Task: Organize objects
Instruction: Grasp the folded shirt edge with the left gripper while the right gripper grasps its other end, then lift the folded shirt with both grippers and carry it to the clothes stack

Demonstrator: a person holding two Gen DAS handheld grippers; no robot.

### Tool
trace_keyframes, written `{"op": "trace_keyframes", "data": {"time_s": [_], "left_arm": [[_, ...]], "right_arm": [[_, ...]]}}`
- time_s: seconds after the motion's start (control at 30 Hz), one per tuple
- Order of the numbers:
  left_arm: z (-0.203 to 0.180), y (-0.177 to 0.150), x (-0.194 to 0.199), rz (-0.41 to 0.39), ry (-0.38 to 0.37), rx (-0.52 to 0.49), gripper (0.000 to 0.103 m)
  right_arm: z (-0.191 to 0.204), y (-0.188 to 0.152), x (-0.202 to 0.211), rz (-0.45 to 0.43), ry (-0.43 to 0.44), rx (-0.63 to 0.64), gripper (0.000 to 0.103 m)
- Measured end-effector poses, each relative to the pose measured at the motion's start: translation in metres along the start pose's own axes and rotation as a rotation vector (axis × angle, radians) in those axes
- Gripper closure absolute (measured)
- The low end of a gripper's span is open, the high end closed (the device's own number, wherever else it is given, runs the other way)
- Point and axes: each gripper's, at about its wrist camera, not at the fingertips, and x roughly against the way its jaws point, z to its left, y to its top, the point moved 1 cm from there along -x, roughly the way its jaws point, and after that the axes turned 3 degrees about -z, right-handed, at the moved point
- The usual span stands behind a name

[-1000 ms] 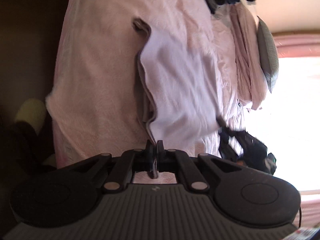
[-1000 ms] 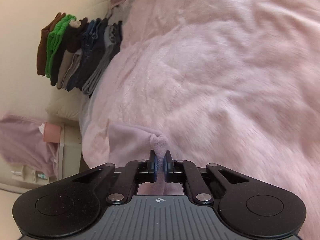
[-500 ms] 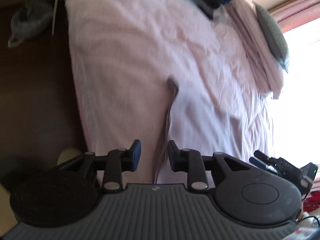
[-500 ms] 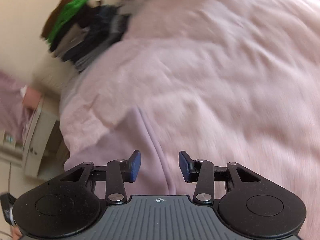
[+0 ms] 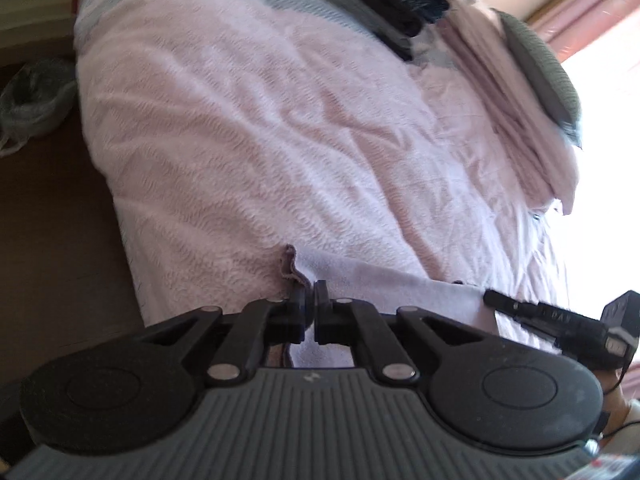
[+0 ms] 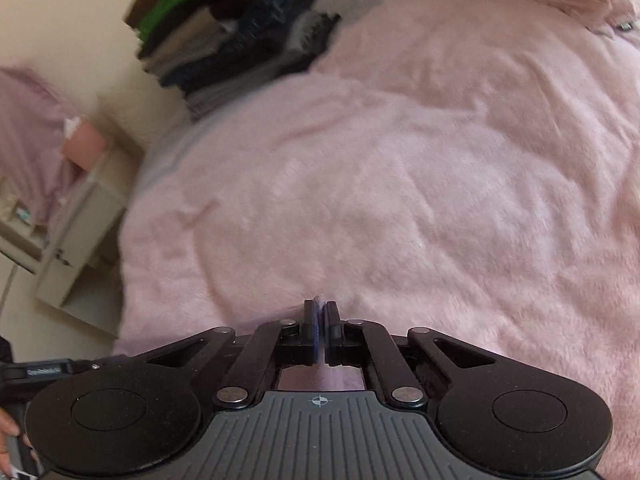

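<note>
The fingers of the left gripper (image 5: pixel 309 308) had just closed, and we found them pinching the corner of the pale lilac cloth (image 5: pixel 400 292) where it puckered into a small fold. The right gripper (image 6: pixel 320 320) was likewise shut, with a sliver of the same lilac fabric standing up between its pads. We noted the cloth lying on the pink blanket (image 5: pixel 240 140) at the near edge of the bed, directly under both tools. In the left wrist view its held edge ran sideways from the left fingers toward the right gripper, so each hand was at its own end of the long axis. We judged the next fold would carry that edge away from the fingers, toward the stack of folded clothes (image 6: pixel 240 36) at the far side.
</note>
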Motion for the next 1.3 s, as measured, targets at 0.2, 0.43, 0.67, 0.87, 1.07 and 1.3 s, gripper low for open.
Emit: {"op": "trace_keyframes", "data": {"time_s": [0.2, 0.43, 0.67, 0.87, 1.07, 1.3], "left_arm": [[0.008, -0.006, 0.022, 0.035, -0.033, 0.047, 0.063], [0.023, -0.030, 0.017, 0.108, -0.098, 0.117, 0.063], [0.029, -0.029, 0.000, 0.081, -0.156, 0.178, 0.081], [0.007, -0.012, 0.019, 0.006, -0.155, 0.050, 0.098], [-0.038, 0.019, 0.026, -0.033, -0.111, -0.050, 0.098], [-0.112, 0.069, 0.051, -0.095, -0.108, -0.192, 0.099]], "right_arm": [[-0.016, -0.008, 0.036, -0.003, 0.099, -0.110, 0.054], [-0.026, -0.034, 0.024, 0.159, 0.181, -0.039, 0.054], [-0.033, -0.023, -0.003, 0.140, 0.269, -0.122, 0.078], [-0.018, -0.016, 0.016, 0.071, 0.278, -0.067, 0.099], [0.000, -0.003, 0.053, -0.101, 0.231, -0.092, 0.099], [0.021, 0.032, 0.099, -0.260, 0.214, -0.110, 0.099]]}}
